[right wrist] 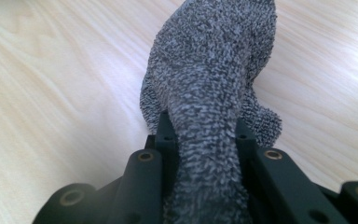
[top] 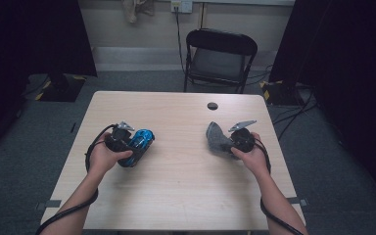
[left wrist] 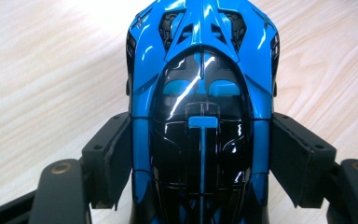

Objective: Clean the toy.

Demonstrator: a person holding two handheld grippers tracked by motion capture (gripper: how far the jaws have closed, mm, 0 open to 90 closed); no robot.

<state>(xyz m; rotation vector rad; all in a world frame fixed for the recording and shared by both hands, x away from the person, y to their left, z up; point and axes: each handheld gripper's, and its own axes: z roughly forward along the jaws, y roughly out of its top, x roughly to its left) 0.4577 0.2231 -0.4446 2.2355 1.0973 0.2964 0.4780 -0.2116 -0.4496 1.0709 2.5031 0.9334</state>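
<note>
Tongs both loaded: my left tongs (top: 133, 143) clamp the blue toy car (top: 140, 141), my right tongs (top: 226, 138) pinch the grey cloth (top: 217, 136), wiping not yet begun.

In the left gripper view, the blue toy car (left wrist: 200, 107) is cut off at the top and bottom edges; its wheels are hidden. In the right gripper view, the grey cloth (right wrist: 209, 102) is cut off at the top edge, and its gripped portion covers the jaw faces. In the high view, the chair (top: 220, 58) legs are hidden behind the table's (top: 176, 196) far edge.
</note>
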